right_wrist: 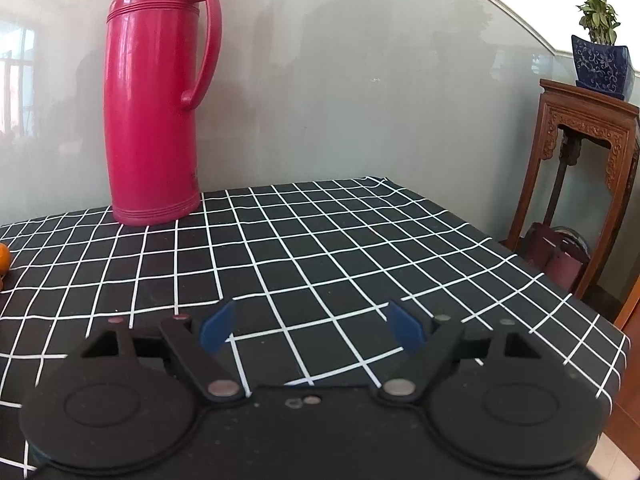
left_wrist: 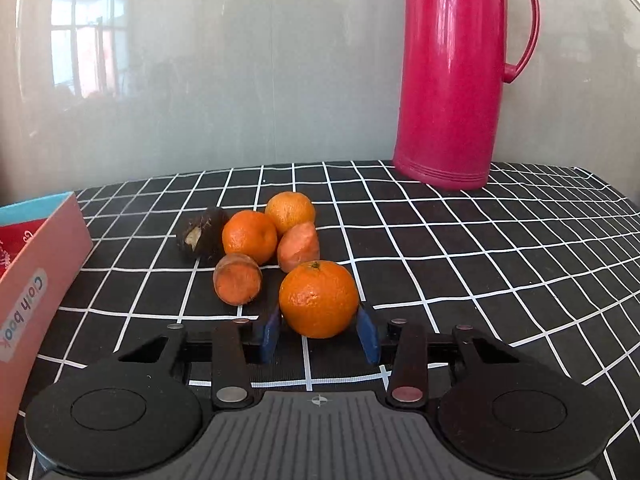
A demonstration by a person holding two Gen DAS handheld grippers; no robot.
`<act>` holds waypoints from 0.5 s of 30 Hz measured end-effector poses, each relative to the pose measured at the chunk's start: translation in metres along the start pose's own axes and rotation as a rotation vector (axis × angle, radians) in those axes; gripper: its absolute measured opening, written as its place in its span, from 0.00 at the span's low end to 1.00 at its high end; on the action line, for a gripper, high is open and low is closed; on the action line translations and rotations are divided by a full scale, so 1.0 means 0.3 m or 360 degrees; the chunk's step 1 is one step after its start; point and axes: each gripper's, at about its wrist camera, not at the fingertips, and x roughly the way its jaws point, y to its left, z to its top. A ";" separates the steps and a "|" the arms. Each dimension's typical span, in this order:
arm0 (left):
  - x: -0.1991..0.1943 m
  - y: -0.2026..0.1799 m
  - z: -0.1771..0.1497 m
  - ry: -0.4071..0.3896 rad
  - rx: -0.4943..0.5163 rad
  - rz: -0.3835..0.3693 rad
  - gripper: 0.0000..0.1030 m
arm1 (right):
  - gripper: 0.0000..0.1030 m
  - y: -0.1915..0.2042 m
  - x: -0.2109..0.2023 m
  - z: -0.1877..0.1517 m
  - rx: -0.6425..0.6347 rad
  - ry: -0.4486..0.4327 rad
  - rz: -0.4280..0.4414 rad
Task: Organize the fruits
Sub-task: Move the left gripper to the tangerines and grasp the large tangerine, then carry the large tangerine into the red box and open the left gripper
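Your left hand-held gripper (left_wrist: 319, 330) has its blue pads set against both sides of the round orange tangerine (left_wrist: 318, 298), which rests on the black white-gridded tabletop (left_wrist: 480, 264) just in front of the fruit pile. Your right hand-held gripper (right_wrist: 312, 326) is spread wide over bare cloth, pinching nothing, beside the tall pink thermos (right_wrist: 154, 96).

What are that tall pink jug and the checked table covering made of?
The pink jug looks like glossy moulded plastic: bright window reflections, ridged bands, a one-piece handle. The black-and-white checked cover seems to be soft cloth: its grid lines ripple and it drapes over the table edge.
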 end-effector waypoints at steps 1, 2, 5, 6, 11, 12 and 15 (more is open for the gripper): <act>-0.003 -0.003 -0.002 -0.0002 0.0014 -0.0001 0.40 | 0.79 0.004 -0.001 0.001 -0.0003 0.0000 0.0002; -0.007 -0.006 -0.002 -0.0003 0.0021 -0.0006 0.40 | 0.79 0.007 0.000 0.003 -0.0006 0.0001 0.0002; -0.037 -0.011 -0.005 -0.0019 0.0046 -0.0022 0.40 | 0.79 0.017 0.000 0.004 -0.0009 0.0006 0.0008; -0.051 -0.011 -0.004 -0.0027 0.0052 -0.0029 0.40 | 0.79 0.019 -0.002 0.005 -0.0008 0.0007 0.0010; -0.133 0.019 0.005 -0.0094 0.0079 -0.0029 0.40 | 0.79 0.041 -0.011 0.012 0.0001 0.0007 0.0034; -0.153 0.030 0.008 -0.0111 0.0083 -0.0024 0.40 | 0.79 0.047 -0.014 0.012 0.0000 0.0006 0.0040; -0.202 0.070 0.014 -0.0150 0.0078 -0.0004 0.40 | 0.79 0.073 -0.020 0.017 0.0000 0.0005 0.0062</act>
